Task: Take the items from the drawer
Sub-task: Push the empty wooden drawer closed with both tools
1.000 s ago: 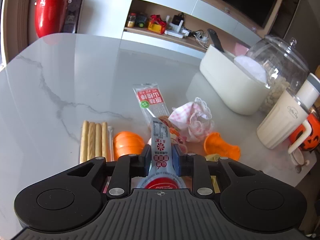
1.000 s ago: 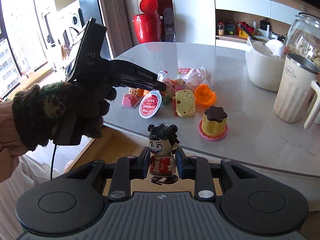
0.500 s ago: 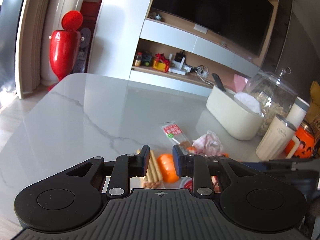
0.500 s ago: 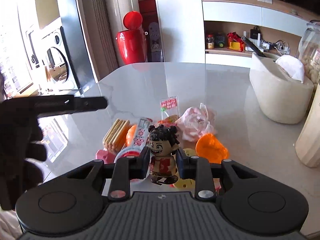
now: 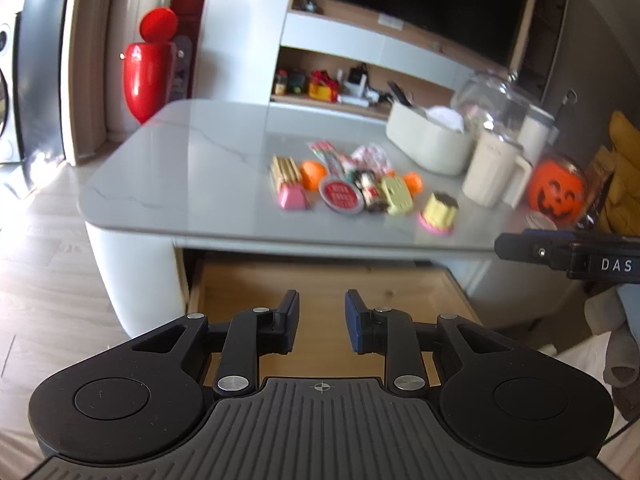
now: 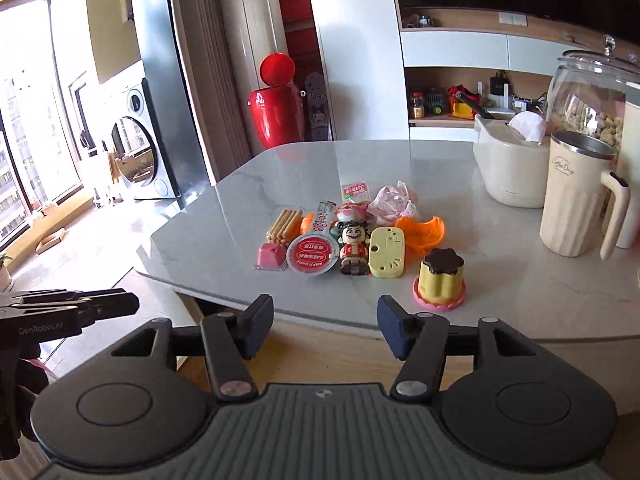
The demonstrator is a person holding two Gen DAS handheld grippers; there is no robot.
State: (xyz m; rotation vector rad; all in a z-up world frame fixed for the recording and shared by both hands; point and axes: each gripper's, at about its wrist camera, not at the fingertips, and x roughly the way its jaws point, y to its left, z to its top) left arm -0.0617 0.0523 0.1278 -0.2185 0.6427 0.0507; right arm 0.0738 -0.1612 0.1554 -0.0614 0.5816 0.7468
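Observation:
The wooden drawer (image 5: 320, 276) stands pulled out under the marble table (image 5: 192, 168), and its visible floor is bare. My left gripper (image 5: 322, 322) hovers open over it, holding nothing. My right gripper (image 6: 326, 326) is open too, just off the table's near edge. On the table stands a black-haired figurine (image 6: 353, 246) between a round red-lidded packet (image 6: 312, 256) and a yellow toy (image 6: 388, 252). A pink block (image 6: 270, 258), biscuit sticks (image 6: 284, 226), an orange cup (image 6: 422, 230) and a pudding toy (image 6: 440, 280) sit around them. The left gripper's tip (image 6: 128, 304) shows at lower left.
At the table's right side stand a cream tub (image 6: 508, 160), a cream mug (image 6: 576, 196) and a glass jar (image 6: 588, 92). An orange pumpkin bucket (image 5: 556, 190) sits at the right end. A red bin (image 6: 276, 110) and a washing machine (image 6: 136, 144) are on the floor beyond.
The left gripper let go of the red-lidded packet and drew back over the drawer. The right gripper set the figurine on the table, opened and pulled back.

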